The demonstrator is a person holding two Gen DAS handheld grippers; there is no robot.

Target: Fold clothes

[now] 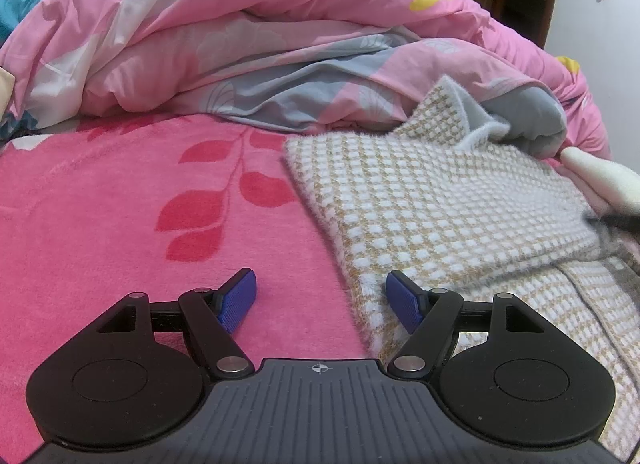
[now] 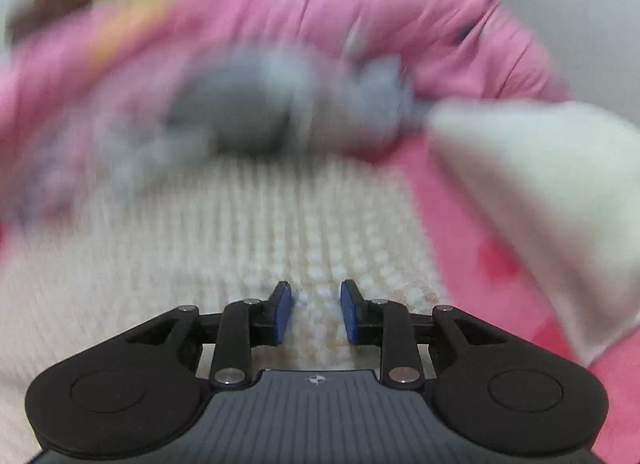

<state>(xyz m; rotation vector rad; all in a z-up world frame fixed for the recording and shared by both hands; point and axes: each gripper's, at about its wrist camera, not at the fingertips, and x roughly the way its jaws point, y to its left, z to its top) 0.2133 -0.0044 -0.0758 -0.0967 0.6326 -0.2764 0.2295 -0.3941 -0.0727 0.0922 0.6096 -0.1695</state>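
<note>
Nearest the left wrist camera, the left gripper [image 1: 321, 298] hangs with its blue pads [image 1: 238, 301] spread wide and nothing between them; one pad is over the pink bedspread [image 1: 120, 224] with its red leaf print, the other over the near edge of the sweater [image 1: 440, 204]. That sweater, a fuzzy white-and-tan checked knit, lies on the bedspread to the right in this view, its upper part folded over a lower layer that runs on toward the bottom right. Behind it a pink, grey and white quilt [image 1: 260, 44] is heaped up, its edge touching the far side of the knit. A cream-white cloth [image 1: 600, 180] pokes in at the right edge. From the right wrist camera, badly blurred, the right gripper [image 2: 315, 312] sits low over the sweater [image 2: 240, 232], its jaws a narrow way apart; knit shows in the gap, but the pads do not seem to press on it. The cream-white cloth [image 2: 560, 192] lies to its right on the bedspread [image 2: 460, 232], with the quilt [image 2: 360, 24] beyond.
</note>
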